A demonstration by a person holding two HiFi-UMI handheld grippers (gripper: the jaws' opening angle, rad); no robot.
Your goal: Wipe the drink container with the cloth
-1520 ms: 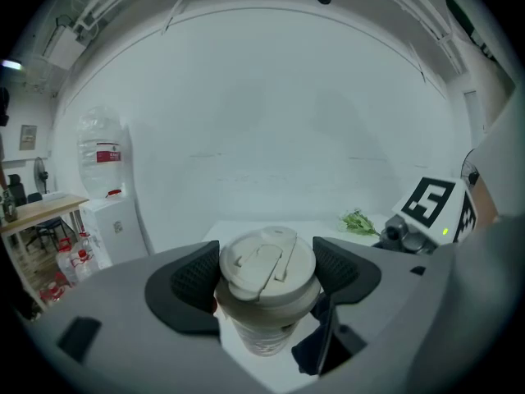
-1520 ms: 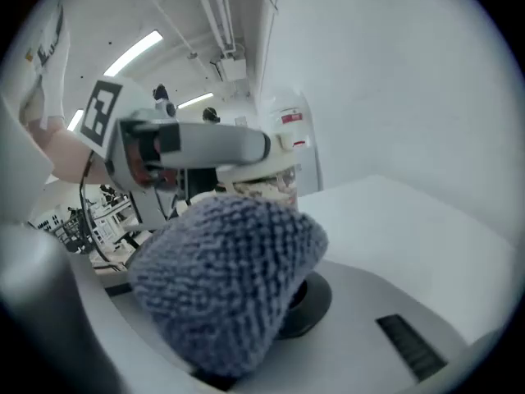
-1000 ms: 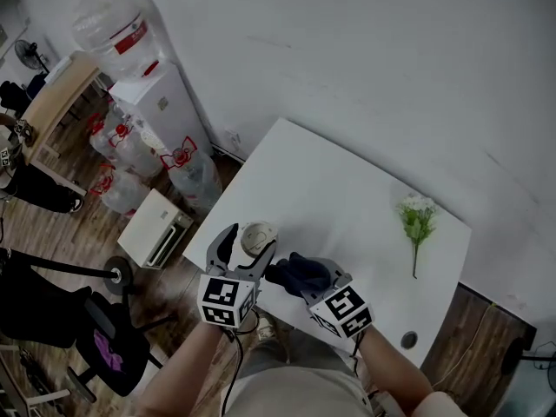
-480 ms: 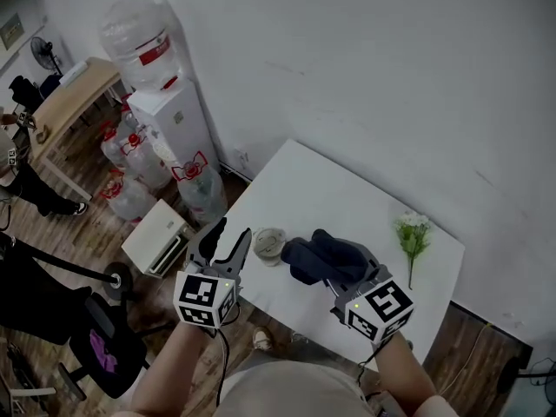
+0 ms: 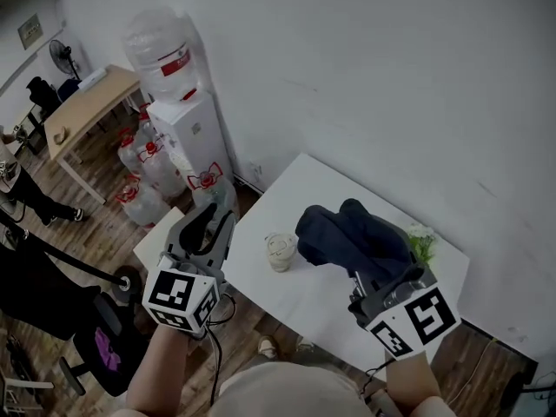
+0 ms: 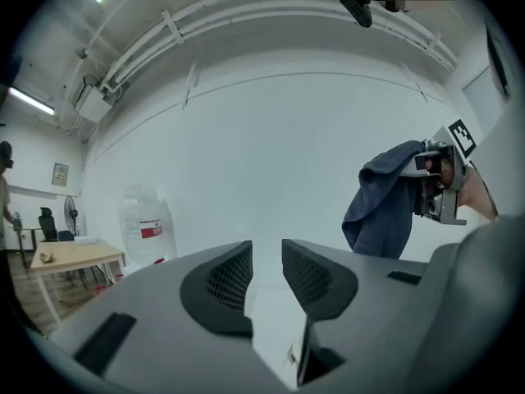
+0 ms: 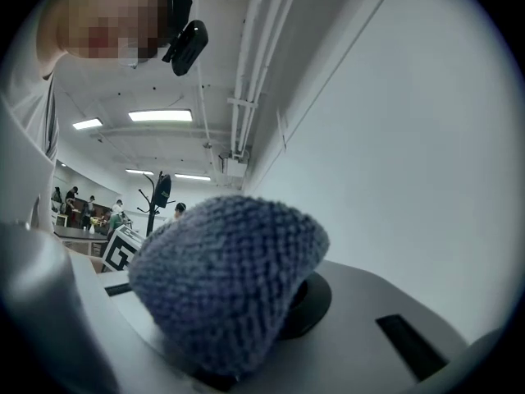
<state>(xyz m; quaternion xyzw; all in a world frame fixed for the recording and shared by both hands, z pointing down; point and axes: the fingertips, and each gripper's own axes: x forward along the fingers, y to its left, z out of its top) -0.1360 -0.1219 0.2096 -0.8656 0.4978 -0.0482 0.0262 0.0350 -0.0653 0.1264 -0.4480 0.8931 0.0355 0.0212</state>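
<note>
The drink container [image 5: 280, 252], a pale lidded cup, stands upright near the left edge of the white table [image 5: 330, 189]. My left gripper [image 5: 213, 219] is raised to the cup's left, beyond the table edge and apart from it. Its jaws have just been closing and now stand a narrow gap apart with nothing between them [image 6: 267, 257]. My right gripper [image 5: 369, 276] is lifted above the table, shut on the dark blue cloth [image 5: 352, 233], which covers its jaws in the right gripper view [image 7: 225, 286]. The left gripper view shows the cloth [image 6: 385, 199] hanging from it.
A green flower sprig [image 5: 422, 243] lies at the table's far right. Left of the table stand a white water dispenser [image 5: 187, 124] with its bottle [image 5: 161, 46], several jugs [image 5: 143, 168] on the floor, a wooden desk [image 5: 82, 102] and an office chair [image 5: 104, 346].
Both grippers have risen off the table. The left one came away from the cup toward the left and its jaws narrowed. The right one lifted the cloth. The cup stayed put.
</note>
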